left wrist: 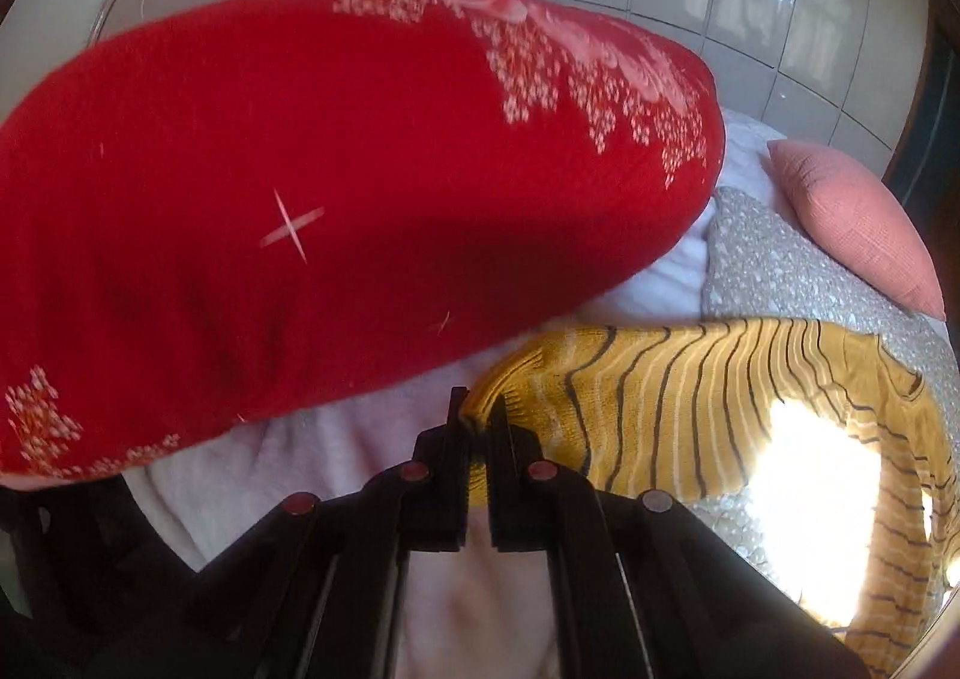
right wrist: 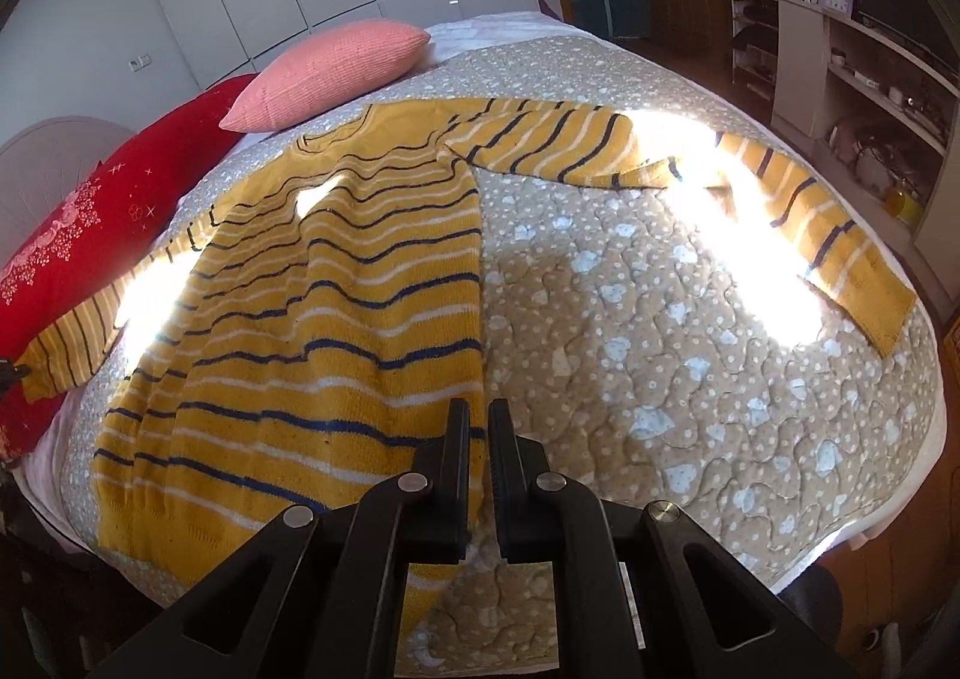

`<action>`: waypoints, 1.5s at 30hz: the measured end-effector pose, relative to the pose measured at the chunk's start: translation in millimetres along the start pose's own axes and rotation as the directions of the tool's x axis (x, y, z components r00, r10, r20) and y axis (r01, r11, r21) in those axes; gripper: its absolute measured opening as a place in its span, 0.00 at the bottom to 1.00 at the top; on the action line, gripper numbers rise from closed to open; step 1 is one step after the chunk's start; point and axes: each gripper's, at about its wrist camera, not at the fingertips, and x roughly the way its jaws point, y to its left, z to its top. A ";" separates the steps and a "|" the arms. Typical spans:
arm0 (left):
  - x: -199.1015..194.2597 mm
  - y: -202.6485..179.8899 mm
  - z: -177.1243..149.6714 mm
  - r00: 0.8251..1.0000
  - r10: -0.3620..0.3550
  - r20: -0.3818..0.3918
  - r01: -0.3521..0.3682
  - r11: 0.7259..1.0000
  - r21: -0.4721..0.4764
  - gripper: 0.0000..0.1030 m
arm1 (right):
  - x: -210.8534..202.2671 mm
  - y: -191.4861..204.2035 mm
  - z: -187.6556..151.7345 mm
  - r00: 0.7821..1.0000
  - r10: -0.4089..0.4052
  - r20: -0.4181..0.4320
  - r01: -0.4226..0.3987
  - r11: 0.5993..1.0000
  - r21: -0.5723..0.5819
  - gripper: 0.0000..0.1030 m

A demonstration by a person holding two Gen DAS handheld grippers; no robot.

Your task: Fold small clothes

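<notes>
Mustard-yellow striped sweater [right wrist: 336,283] spread flat on quilted beige bedspread [right wrist: 660,355], one sleeve stretched out w/ cuff near far edge, other sleeve running toward red cushion [right wrist: 90,217]. Pink pillow [right wrist: 330,73] just beyond neckline. Left gripper [left wrist: 477,409] pinched nearly closed on sleeve cuff [left wrist: 516,391], beside white sheet. Right gripper [right wrist: 478,415] nearly closed at sweater's lower hem corner; knit between fingers, grip looks set but can't confirm fully.
</notes>
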 end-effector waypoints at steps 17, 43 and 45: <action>-76.3 -339.8 -32.7 0.898 -0.420 -0.132 0.435 0.798 0.418 0.04 | -5.3 -42.0 -26.9 0.995 0.093 0.032 -0.096 0.987 0.131 0.07; -125.0 -297.2 -144.1 0.865 -0.475 -0.163 0.495 0.749 0.440 0.76 | -1.6 -34.2 47.4 0.964 0.242 0.112 -0.251 0.965 0.071 0.28; -129.4 -258.9 -151.5 0.874 -0.466 -0.137 0.479 0.783 0.396 0.81 | 26.5 -17.4 76.9 0.950 0.297 0.099 -0.305 0.949 0.083 0.39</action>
